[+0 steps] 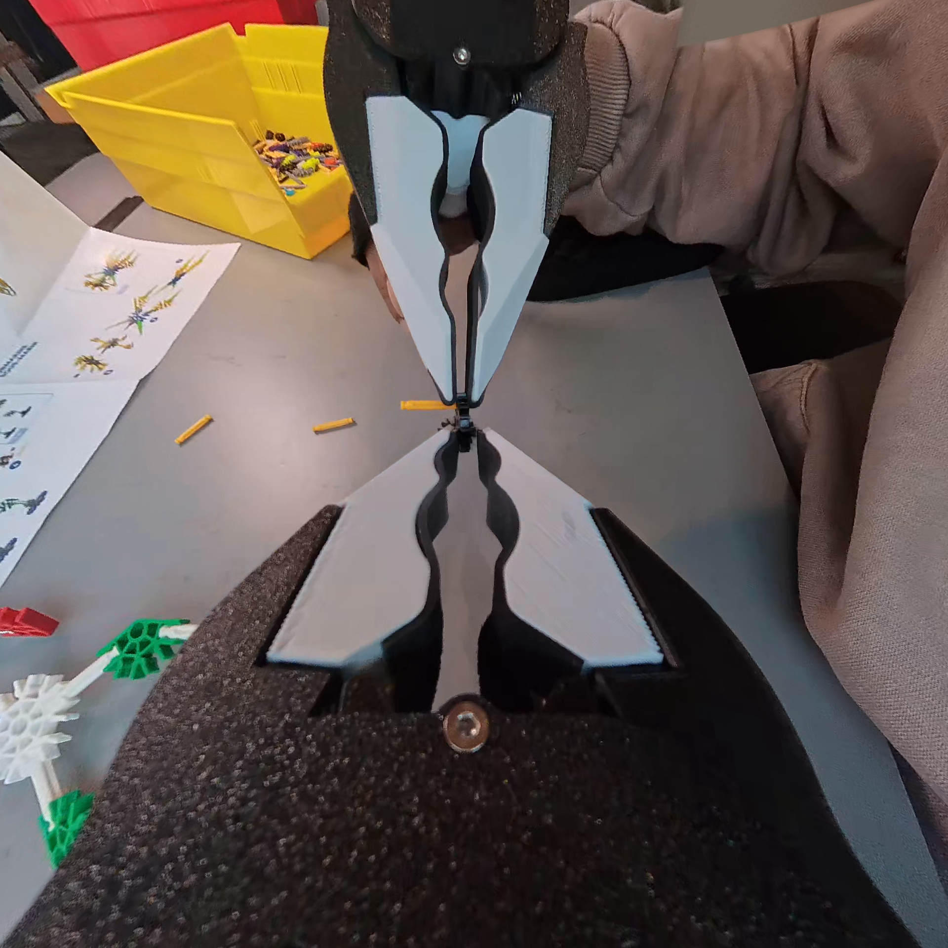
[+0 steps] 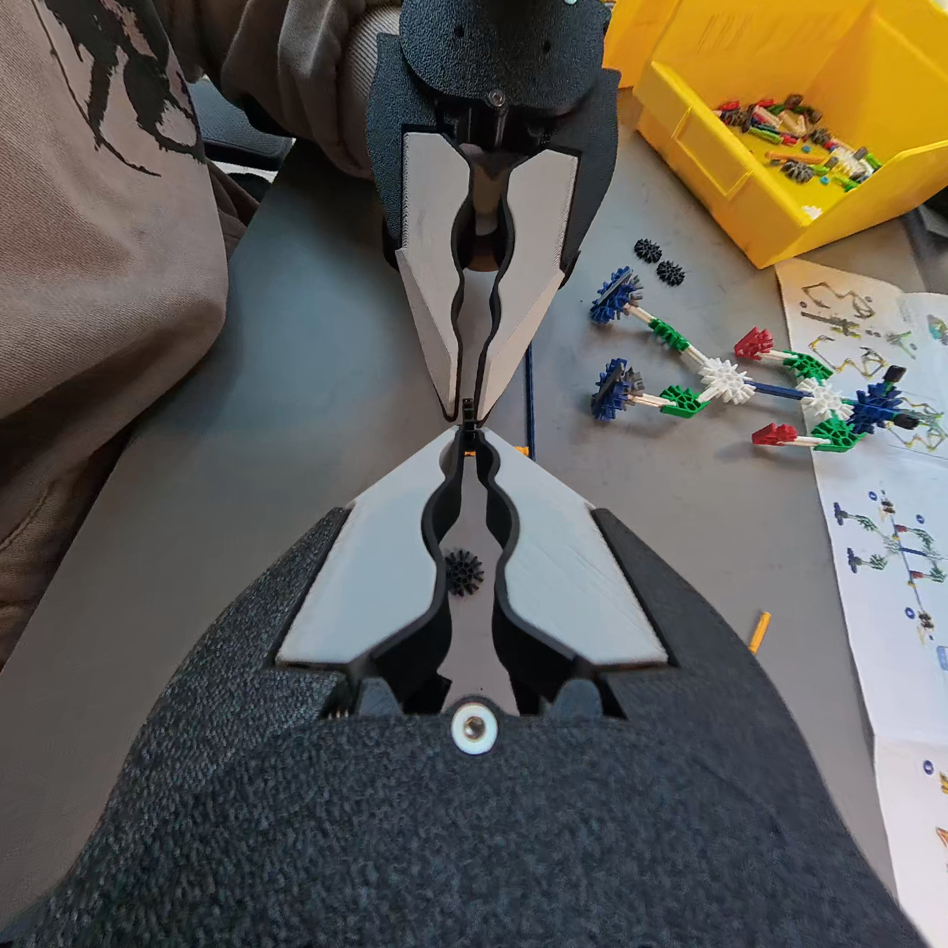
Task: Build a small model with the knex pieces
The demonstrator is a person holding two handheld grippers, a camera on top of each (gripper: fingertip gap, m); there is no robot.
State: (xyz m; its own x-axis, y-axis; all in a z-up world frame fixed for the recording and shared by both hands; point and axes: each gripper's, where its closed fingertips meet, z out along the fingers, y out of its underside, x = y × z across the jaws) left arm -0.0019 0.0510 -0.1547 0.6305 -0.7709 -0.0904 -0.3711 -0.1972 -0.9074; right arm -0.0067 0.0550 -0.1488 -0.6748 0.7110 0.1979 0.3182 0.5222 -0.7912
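two grippers tip to tip over counter [image 1: 590, 390]: left gripper [image 1: 464, 442] and right gripper [image 2: 468, 436] fingers both clamped on same small black piece [image 1: 463, 420], its long axis running between them.

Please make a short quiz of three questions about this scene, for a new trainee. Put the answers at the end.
1. True or false: the left gripper and the right gripper meet tip to tip, both shut on one small black piece.
2. Which colour is the bin with the loose parts? A) red B) yellow C) blue
3. Fill in: the short loose rods on the grey table are ____.

Key: 1 true. 2 B. 3 yellow.
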